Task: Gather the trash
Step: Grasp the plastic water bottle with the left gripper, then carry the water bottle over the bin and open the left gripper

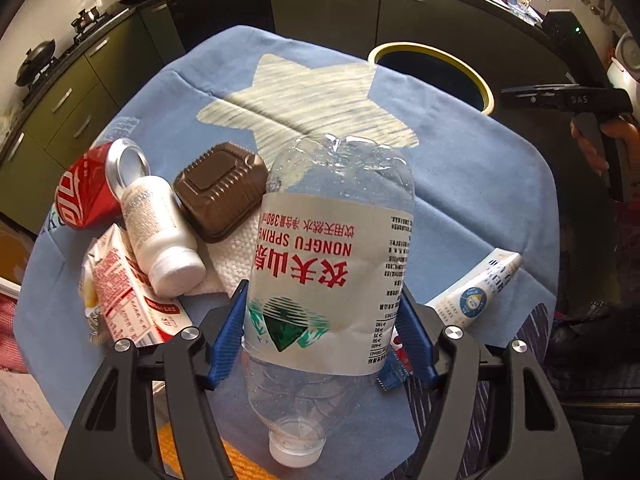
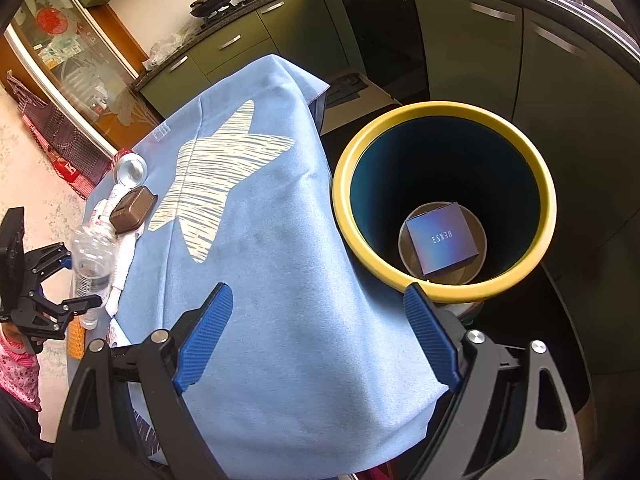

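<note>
Clear glossy plastic bottle [image 1: 332, 256] (paper-like label) lies on matt blue cloth [image 1: 472, 184]; shiny metal can [image 1: 86, 190].

Open blue cloth [image 2: 256, 264] toward bin mouth [image 2: 444, 200]; trash cluster around white bottle [image 1: 160, 232] crowds left.

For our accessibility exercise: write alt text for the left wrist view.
The left tool has its blue pads against a clear plastic water bottle, cap toward the camera, over a blue star-print cloth. To the left lie a red can, white bottle, brown tray and carton; a yellow-rimmed bin stands beyond.
</note>
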The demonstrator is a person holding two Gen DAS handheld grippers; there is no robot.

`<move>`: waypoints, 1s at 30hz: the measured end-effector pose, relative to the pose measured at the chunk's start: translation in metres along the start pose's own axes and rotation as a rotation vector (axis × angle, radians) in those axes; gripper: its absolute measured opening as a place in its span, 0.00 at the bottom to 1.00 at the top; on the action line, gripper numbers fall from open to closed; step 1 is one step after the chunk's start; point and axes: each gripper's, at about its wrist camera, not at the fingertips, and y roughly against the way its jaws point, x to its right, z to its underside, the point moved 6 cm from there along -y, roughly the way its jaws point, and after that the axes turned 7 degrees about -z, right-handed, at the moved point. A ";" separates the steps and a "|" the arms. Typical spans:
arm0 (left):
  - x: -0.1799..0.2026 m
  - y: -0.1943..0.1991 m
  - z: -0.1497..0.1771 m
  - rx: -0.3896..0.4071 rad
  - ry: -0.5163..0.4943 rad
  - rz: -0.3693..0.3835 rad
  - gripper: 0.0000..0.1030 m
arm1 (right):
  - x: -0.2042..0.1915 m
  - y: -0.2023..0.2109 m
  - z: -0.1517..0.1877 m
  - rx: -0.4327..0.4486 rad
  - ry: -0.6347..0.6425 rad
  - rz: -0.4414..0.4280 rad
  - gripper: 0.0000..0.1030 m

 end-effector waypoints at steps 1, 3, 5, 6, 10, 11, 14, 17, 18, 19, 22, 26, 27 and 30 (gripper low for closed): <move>0.000 0.005 -0.002 0.007 -0.003 -0.004 0.66 | 0.000 0.000 0.000 0.001 -0.001 0.000 0.80; 0.001 0.014 -0.005 0.022 -0.012 -0.016 0.66 | 0.001 0.001 0.001 0.004 -0.004 -0.003 0.80; 0.002 0.021 -0.008 0.032 -0.017 -0.025 0.65 | 0.003 0.001 0.003 0.006 -0.007 -0.005 0.80; 0.002 0.024 -0.010 0.037 -0.020 -0.029 0.65 | 0.003 0.002 0.003 0.006 -0.009 -0.005 0.81; 0.004 0.035 -0.017 0.056 -0.033 -0.047 0.65 | 0.008 0.006 0.005 0.011 -0.017 -0.007 0.81; 0.004 0.038 -0.018 0.060 -0.035 -0.050 0.65 | 0.008 0.007 0.005 0.014 -0.019 -0.006 0.81; 0.006 0.045 -0.022 0.072 -0.040 -0.056 0.65 | 0.011 0.010 0.006 0.021 -0.025 -0.008 0.81; 0.009 0.050 -0.027 0.081 -0.046 -0.062 0.64 | 0.013 0.012 0.006 0.026 -0.030 -0.009 0.81; 0.010 0.052 -0.029 0.086 -0.049 -0.062 0.64 | 0.013 0.012 0.007 0.027 -0.030 -0.009 0.81; 0.012 0.055 -0.031 0.090 -0.053 -0.062 0.64 | 0.013 0.013 0.007 0.030 -0.030 -0.009 0.81; 0.021 0.062 -0.042 0.107 -0.068 -0.054 0.64 | 0.015 0.018 0.007 0.041 -0.032 -0.009 0.81; 0.036 0.071 -0.064 0.133 -0.097 -0.033 0.64 | 0.022 0.029 0.010 0.062 -0.039 0.005 0.81; 0.040 0.072 -0.071 0.140 -0.107 -0.026 0.64 | 0.026 0.032 0.011 0.067 -0.043 0.010 0.81; 0.057 0.076 -0.098 0.166 -0.137 0.005 0.64 | 0.039 0.044 0.016 0.087 -0.066 0.027 0.81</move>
